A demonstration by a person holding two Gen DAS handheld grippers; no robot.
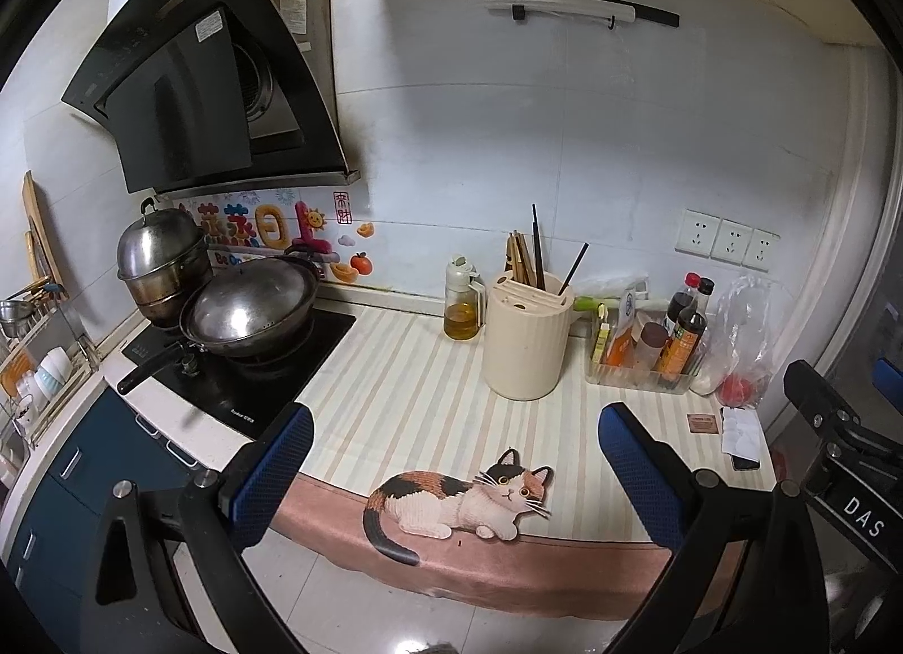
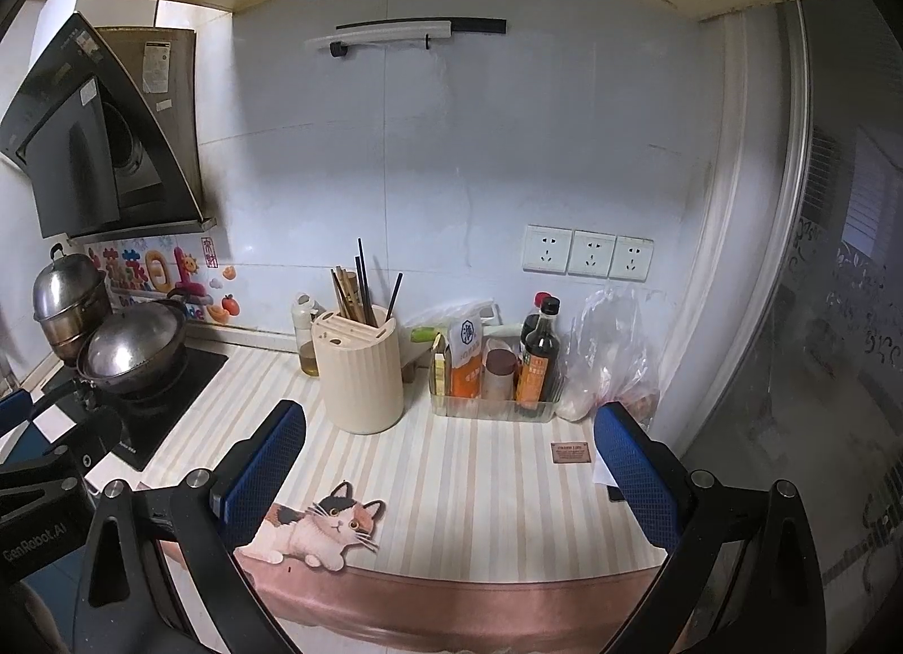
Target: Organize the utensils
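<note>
The mat (image 1: 429, 372) has cream and tan stripes, a pink edge and a cat (image 1: 457, 501) picture in white, orange and black. On it stands a cream holder (image 1: 527, 343) with black chopsticks (image 1: 537, 253).

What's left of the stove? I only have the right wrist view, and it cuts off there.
Observer: A wire dish rack stands left of the stove, with pale bowls stacked in it.
Operator: Is the left gripper open? I see only its body.
Observer: Yes, the left gripper is open wide, with nothing between its fingers.
Operator: What is hidden behind my right finger?
Observer: A dark phone lies there, partly under a white paper, near the counter's right end.
</note>
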